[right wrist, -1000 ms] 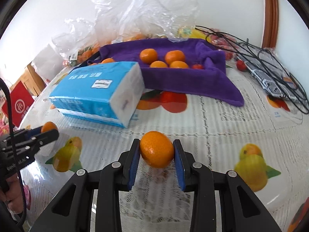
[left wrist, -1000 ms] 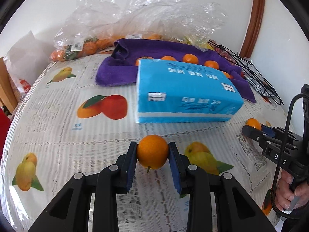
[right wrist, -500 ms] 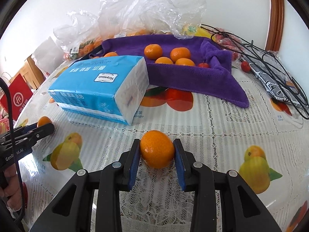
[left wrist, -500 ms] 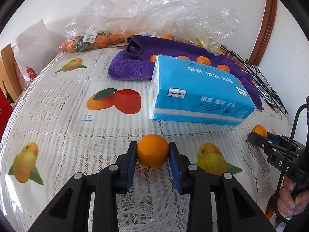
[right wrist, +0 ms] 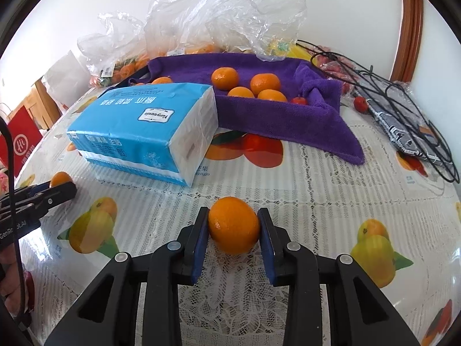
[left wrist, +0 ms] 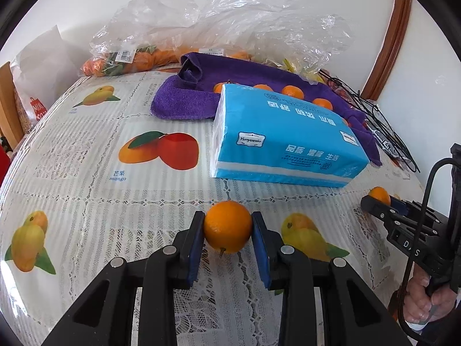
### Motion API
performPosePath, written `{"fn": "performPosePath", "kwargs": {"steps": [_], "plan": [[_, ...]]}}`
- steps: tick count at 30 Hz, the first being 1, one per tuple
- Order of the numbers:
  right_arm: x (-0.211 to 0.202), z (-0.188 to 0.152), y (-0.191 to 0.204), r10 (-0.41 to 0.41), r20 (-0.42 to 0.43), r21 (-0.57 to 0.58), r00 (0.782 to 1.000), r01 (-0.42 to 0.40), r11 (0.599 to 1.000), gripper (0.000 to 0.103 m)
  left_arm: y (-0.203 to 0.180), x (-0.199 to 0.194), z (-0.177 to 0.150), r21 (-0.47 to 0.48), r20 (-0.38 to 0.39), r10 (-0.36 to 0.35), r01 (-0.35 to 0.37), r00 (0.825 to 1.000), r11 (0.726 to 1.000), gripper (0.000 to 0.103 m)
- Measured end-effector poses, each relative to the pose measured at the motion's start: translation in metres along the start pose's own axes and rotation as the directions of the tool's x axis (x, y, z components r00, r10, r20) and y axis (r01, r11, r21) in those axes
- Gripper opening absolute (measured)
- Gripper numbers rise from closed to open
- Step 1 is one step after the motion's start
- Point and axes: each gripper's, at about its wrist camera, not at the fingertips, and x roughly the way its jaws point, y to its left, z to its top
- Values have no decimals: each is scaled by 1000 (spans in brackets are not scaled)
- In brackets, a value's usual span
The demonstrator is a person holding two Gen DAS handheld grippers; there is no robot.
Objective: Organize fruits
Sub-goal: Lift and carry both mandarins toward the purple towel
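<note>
My left gripper (left wrist: 227, 230) is shut on an orange (left wrist: 228, 226) held just above the fruit-print tablecloth. My right gripper (right wrist: 234, 229) is shut on another orange (right wrist: 234, 225). Each gripper shows in the other's view with its orange: the right one (left wrist: 380, 199) at the right, the left one (right wrist: 57, 183) at the left. A purple towel (right wrist: 276, 115) at the back holds several oranges (right wrist: 265, 83) and a small red fruit (right wrist: 299, 100). The towel also shows in the left wrist view (left wrist: 184, 101).
A blue tissue pack (left wrist: 285, 135) lies between the grippers and the towel, also in the right wrist view (right wrist: 144, 127). Clear plastic bags (left wrist: 230, 20) with more oranges (left wrist: 138, 60) sit at the back. Black cables and a mesh pouch (right wrist: 403, 121) lie at the right.
Both grippers have drawn back from the towel and tissue pack, each still holding its orange. The left view has shifted so the pack sits further right.
</note>
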Motion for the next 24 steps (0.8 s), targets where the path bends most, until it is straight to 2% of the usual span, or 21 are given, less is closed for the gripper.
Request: {"fn": "performPosePath", "kwargs": {"steps": [6,16,24], "plan": [[-18,9,-2,27,25,44,999,-28,999,33,-6,-18,10,4,29,-4,4,1000,1000,30],[-38,41,3,60,89,25,994,-63,998,33,-16,-42,52,10,94,26,-27,995,1000,30],[-33,77,-2,45,119,37,992,-50,998,33,-15,-30,87,10,107,7,-8,994,1000,30]]}}
